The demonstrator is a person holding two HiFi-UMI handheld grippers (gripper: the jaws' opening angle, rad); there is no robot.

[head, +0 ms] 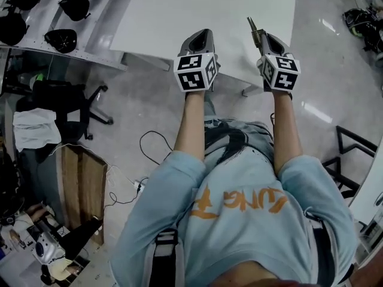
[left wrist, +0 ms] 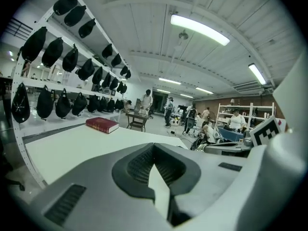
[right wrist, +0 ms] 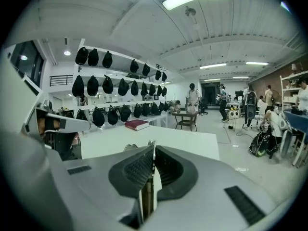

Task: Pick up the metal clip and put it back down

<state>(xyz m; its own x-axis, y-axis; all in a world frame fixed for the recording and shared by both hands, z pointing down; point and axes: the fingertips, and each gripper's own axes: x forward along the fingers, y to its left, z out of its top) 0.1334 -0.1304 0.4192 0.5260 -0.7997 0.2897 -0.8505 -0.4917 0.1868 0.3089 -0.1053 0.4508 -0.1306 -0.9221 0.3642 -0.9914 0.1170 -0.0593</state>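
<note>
The metal clip (head: pixel 253 27) is pinched in the right hand-held gripper (head: pixel 264 40), whose jaws are closed tight on it. Its end pokes out toward 12 o'clock, and it appears lifted clear of the white tabletop (head: pixel 179 11). So the pick-up looks done, and setting it back down is still to come. At 9 o'clock of it, the left hand-held gripper (head: pixel 201 38) is closed with nothing in it. A red book (right wrist: pixel 136 124) lies far off at 11 o'clock.

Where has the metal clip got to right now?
The metal clip is pinched in the right tongs, on the right of the head view. It is held over the near edge of the white table, with its tip poking out ahead.
</note>
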